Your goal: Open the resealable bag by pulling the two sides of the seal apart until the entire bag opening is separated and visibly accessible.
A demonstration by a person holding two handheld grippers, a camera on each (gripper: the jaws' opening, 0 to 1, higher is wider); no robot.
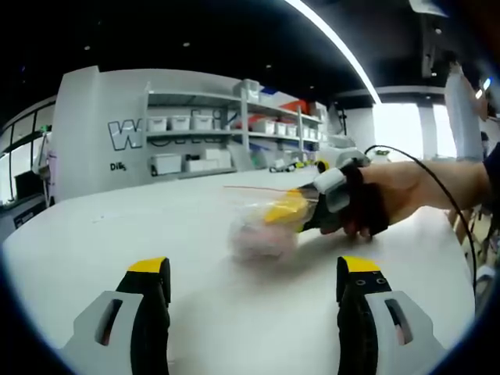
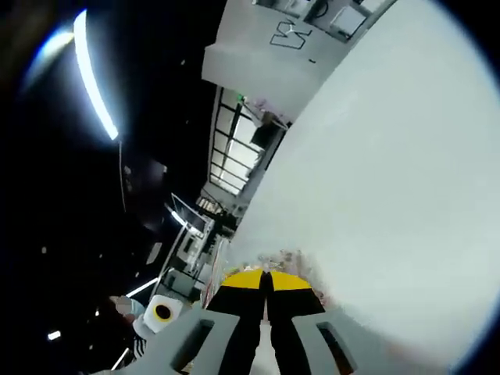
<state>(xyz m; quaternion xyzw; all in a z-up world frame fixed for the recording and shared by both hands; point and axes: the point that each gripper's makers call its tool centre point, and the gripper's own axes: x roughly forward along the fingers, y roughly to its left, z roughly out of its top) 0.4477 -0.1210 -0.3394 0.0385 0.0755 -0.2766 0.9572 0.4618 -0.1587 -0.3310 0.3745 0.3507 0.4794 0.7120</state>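
Observation:
A clear resealable bag (image 1: 259, 233) with pale pink contents lies blurred on the white table (image 1: 156, 226), a little beyond my left gripper (image 1: 254, 269). That gripper stands open, its yellow-tipped jaws wide apart and nothing between them. My right gripper (image 1: 291, 209) comes in from the right in a gloved hand (image 1: 367, 205) and is clamped on the bag's right edge. In the right gripper view, the right gripper (image 2: 266, 280) has its jaws pressed together, with a crinkled strip of the bag (image 2: 287, 260) showing just past the tips.
Beyond the table's far edge stand a white wall with lettering (image 1: 125, 133) and shelves of white bins (image 1: 226, 125). A black cable (image 1: 437, 183) runs along the person's arm. The right gripper view is tilted, with bare tabletop (image 2: 391, 180) on its right.

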